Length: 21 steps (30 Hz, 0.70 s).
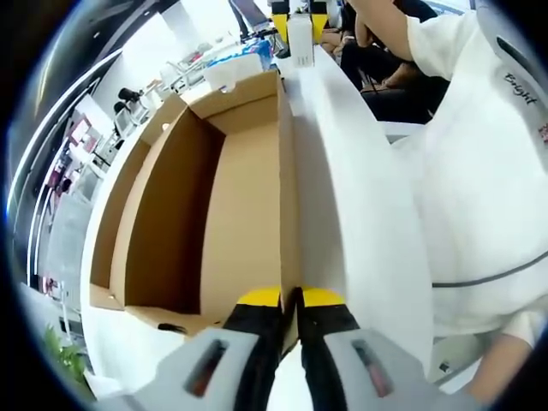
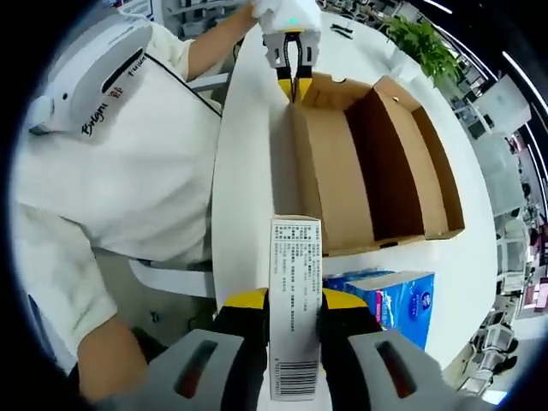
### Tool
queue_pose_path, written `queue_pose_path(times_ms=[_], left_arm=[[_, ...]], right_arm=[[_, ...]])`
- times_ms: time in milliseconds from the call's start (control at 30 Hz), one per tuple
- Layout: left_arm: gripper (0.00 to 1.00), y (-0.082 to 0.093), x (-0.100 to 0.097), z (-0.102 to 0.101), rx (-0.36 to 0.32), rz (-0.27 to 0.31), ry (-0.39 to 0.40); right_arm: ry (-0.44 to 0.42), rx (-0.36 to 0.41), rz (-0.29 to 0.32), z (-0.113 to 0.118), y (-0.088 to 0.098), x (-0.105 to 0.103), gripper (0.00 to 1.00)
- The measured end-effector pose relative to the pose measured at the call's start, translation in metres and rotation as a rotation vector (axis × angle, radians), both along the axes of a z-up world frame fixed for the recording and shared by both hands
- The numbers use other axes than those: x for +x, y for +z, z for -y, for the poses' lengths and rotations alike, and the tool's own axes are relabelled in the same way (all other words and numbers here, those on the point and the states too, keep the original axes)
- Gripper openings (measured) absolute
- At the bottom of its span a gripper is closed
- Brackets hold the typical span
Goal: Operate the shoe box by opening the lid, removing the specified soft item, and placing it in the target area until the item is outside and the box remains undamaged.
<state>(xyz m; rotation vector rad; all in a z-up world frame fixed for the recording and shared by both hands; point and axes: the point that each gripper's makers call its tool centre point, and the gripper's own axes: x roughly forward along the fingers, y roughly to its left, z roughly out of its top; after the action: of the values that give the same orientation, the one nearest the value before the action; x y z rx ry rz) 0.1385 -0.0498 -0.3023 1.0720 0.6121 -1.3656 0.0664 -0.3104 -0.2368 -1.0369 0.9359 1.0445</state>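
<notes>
White table (image 2: 248, 171) — boxed item (image 2: 295, 291) in right tool (image 2: 291, 312)

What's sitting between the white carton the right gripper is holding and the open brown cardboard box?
Nothing: in the right gripper view, only bare white tabletop separates the white carton from the open brown cardboard box. The blue tissue pack lies off to one side.

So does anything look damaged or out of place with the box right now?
No damage stands out. The cardboard box lies open and looks empty, its walls straight. The left gripper pinches the box's near wall; the right gripper holds a small white carton, beside a blue pack.
</notes>
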Motion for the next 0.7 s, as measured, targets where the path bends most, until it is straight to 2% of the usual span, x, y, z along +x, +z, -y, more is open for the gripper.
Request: queue_pose_path(times_ms=[233,333,433,533,600,700], left_arm=[[0.05,0.0,0.0,0.0,-0.003,0.001,0.001],[0.05,0.0,0.0,0.0,0.0,-0.002,0.004],[0.05,0.0,0.0,0.0,0.003,-0.004,0.004],[0.05,0.0,0.0,0.0,0.006,-0.006,0.004],[0.05,0.0,0.0,0.0,0.005,-0.006,0.002],[0.05,0.0,0.0,0.0,0.003,-0.003,-0.003]], right_arm=[[0.009,-0.027,-0.027,0.019,-0.023,-0.004,0.21],[0.002,-0.003,-0.047,0.022,-0.031,-0.003,0.21],[0.0,0.002,-0.048,0.027,-0.037,-0.001,0.21],[-0.01,-0.025,-0.036,0.032,-0.04,0.001,0.21],[-0.002,-0.03,-0.05,0.037,-0.045,-0.001,0.21],[0.014,-0.001,-0.062,0.039,-0.052,-0.002,0.21]])
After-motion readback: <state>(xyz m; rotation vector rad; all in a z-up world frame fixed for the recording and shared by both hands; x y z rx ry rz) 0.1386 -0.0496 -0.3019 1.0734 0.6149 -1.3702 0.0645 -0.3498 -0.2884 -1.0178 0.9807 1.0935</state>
